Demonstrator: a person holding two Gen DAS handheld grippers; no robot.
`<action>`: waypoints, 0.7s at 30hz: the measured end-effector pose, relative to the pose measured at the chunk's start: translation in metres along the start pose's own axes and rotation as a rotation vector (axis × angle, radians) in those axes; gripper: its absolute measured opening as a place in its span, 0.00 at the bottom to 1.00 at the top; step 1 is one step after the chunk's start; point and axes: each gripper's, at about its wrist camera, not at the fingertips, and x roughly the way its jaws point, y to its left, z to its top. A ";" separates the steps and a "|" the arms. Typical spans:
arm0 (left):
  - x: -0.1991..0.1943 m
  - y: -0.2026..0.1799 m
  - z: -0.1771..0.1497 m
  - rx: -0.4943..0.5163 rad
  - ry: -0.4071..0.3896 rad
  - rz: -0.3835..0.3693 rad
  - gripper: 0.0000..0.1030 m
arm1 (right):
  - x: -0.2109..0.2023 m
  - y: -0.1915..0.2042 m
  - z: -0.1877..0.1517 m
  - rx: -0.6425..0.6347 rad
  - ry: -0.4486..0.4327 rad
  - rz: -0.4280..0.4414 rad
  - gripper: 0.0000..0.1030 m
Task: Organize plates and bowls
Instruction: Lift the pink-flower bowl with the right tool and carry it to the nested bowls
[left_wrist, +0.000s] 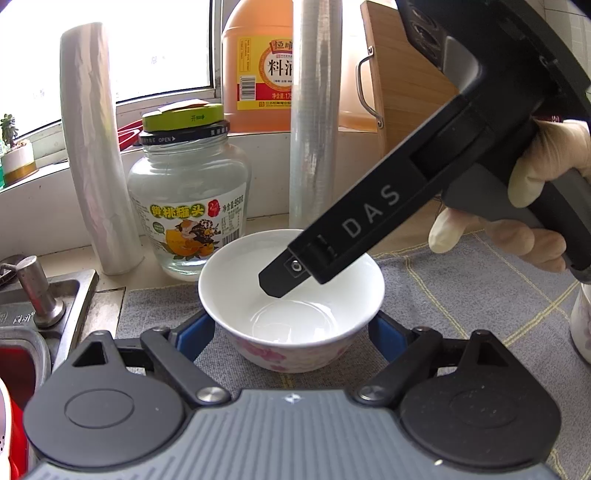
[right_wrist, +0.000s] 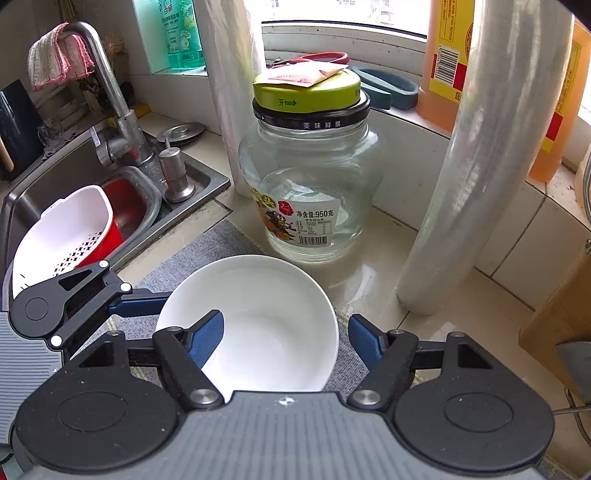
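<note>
Left wrist: kitchen counter by window, grey cloth (left_wrist: 461, 295); left tongs (left_wrist: 291, 332) straddle bowl (left_wrist: 291, 306), right tongs (right_wrist: 286, 341) astride rim, contact unclear.

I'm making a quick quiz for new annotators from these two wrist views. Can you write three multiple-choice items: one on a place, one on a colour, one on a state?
1. Where does the white bowl stand?
A. in the sink
B. on the grey cloth mat
C. on the windowsill

2. What colour is the lid of the glass jar?
A. yellow-green
B. red
C. black all over

3. How does the right hand-held gripper meet the bowl?
A. both fingers outside the rim
B. one finger inside the bowl, one outside
C. it hangs far from the bowl

Answers:
1 B, the bowl's base rests on the mat beside the sink.
2 A, the top cap is yellow-green above a black ring.
3 B, in the right wrist view its left blue pad lies over the bowl's inside and the other sits beyond the rim.
</note>
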 end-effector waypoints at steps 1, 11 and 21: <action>0.000 0.000 0.000 0.001 0.000 0.000 0.87 | 0.001 -0.001 0.000 0.002 0.002 0.004 0.73; 0.001 0.001 0.001 0.014 0.000 -0.001 0.87 | 0.005 -0.001 0.000 0.001 0.018 0.021 0.71; 0.000 0.000 0.000 0.014 -0.002 -0.002 0.87 | 0.003 -0.003 -0.003 0.014 0.017 0.010 0.72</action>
